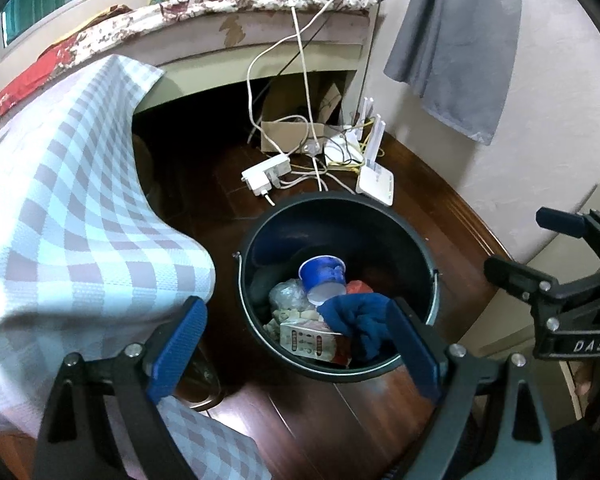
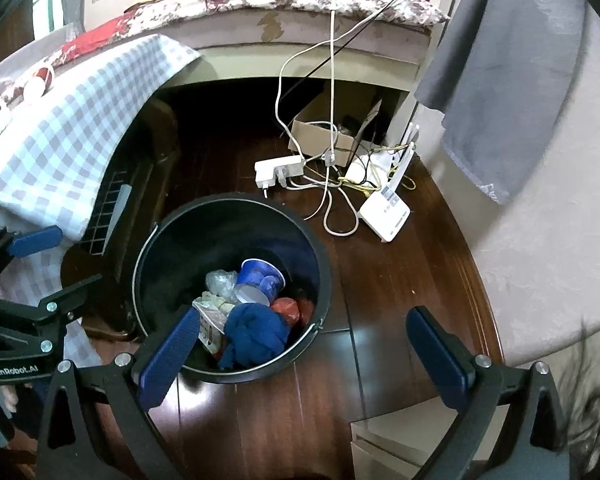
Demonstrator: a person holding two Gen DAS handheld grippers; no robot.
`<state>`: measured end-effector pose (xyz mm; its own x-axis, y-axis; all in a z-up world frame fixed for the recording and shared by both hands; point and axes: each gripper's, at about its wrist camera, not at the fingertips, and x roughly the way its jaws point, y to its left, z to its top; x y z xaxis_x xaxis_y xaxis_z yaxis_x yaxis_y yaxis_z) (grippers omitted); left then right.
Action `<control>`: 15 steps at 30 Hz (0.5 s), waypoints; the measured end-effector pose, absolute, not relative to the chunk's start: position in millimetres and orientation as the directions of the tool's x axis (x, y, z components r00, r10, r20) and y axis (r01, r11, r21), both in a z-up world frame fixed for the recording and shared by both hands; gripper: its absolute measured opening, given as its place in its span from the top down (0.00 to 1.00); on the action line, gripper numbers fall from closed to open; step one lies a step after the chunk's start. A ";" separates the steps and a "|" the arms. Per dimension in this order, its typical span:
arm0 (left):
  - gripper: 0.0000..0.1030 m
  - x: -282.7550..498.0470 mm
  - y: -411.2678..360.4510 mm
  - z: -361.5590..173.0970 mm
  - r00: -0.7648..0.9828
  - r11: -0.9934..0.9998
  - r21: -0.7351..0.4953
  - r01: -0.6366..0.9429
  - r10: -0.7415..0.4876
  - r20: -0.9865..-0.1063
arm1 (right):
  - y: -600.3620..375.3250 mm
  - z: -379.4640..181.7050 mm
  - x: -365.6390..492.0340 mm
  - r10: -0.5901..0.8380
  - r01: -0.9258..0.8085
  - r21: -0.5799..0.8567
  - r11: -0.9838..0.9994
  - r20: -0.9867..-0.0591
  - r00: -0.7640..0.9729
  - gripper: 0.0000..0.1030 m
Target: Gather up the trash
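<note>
Both grippers hang above the black bin [image 1: 340, 368] on the dark wood floor [image 2: 380, 280]. The left gripper [image 1: 296, 340] gapes wide, holding nothing; the right gripper [image 2: 304, 348] stands just as wide and bare. The blue paper cup [image 2: 260, 280], blue cloth [image 2: 256, 332] and wrappers lie inside.

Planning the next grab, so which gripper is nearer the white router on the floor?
Right, as far as I can judge. The right gripper hangs open on the bucket's router side; the left gripper, also open, is on the bed side, farther off.
</note>
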<state>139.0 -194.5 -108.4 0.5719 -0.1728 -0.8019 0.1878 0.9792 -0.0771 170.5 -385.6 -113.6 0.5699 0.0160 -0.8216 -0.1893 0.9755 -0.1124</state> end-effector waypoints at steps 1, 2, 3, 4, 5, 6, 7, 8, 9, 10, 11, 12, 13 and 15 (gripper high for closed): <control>0.11 137.6 -194.5 -106.3 0.573 0.979 -0.078 0.191 -0.176 -0.801 | -386.4 -111.0 169.2 0.016 -0.184 -0.110 0.977 -0.819 0.574 0.00; 0.11 137.7 -194.3 -104.9 0.573 0.978 -0.080 0.192 -0.178 -0.800 | -387.1 -108.8 167.7 0.015 -0.179 -0.109 0.978 -0.816 0.578 0.00; 0.11 136.7 -194.6 -103.5 0.572 0.978 -0.083 0.193 -0.181 -0.800 | -388.1 -105.8 165.4 0.015 -0.174 -0.106 0.979 -0.812 0.584 0.00; 0.11 135.6 -194.7 -102.6 0.570 0.977 -0.086 0.194 -0.184 -0.801 | -388.3 -104.0 164.1 0.015 -0.169 -0.104 0.980 -0.810 0.586 0.00; 0.11 133.6 -194.7 -100.9 0.570 0.977 -0.089 0.195 -0.186 -0.800 | -388.1 -102.3 162.6 0.015 -0.165 -0.102 0.981 -0.809 0.587 0.00; 0.11 132.2 -194.1 -98.9 0.572 0.976 -0.092 0.197 -0.190 -0.798 | -388.3 -100.0 161.3 0.015 -0.160 -0.099 0.982 -0.808 0.590 0.00; 0.11 130.2 -193.1 -96.2 0.575 0.975 -0.095 0.199 -0.194 -0.795 | -388.1 -97.4 158.9 0.017 -0.158 -0.096 0.983 -0.804 0.594 0.00; 0.11 127.5 -191.9 -92.4 0.581 0.975 -0.097 0.201 -0.199 -0.789 | -387.5 -94.5 156.6 0.015 -0.155 -0.097 0.983 -0.801 0.598 0.00; 0.11 125.3 -189.6 -89.6 0.586 0.974 -0.101 0.202 -0.203 -0.784 | -386.5 -91.5 154.0 0.012 -0.153 -0.100 0.983 -0.798 0.603 0.00; 0.11 122.7 -187.9 -86.2 0.590 0.973 -0.105 0.203 -0.207 -0.780 | -385.9 -89.2 151.5 0.010 -0.151 -0.102 0.983 -0.795 0.606 0.00; 0.11 120.1 -186.1 -83.1 0.594 0.973 -0.108 0.206 -0.212 -0.776 | -385.3 -86.4 149.0 0.010 -0.149 -0.102 0.984 -0.792 0.611 0.00; 0.11 118.2 -184.2 -80.3 0.599 0.972 -0.110 0.207 -0.215 -0.772 | -385.0 -83.7 146.9 0.011 -0.147 -0.101 0.984 -0.788 0.616 0.00; 0.11 116.4 -182.1 -77.6 0.602 0.972 -0.112 0.207 -0.217 -0.768 | -384.4 -80.6 144.6 0.010 -0.145 -0.102 0.984 -0.784 0.621 0.00; 0.11 112.9 -176.6 -72.0 0.606 0.971 -0.120 0.207 -0.224 -0.764 | -383.4 -75.7 142.7 0.007 -0.143 -0.106 0.984 -0.781 0.625 0.00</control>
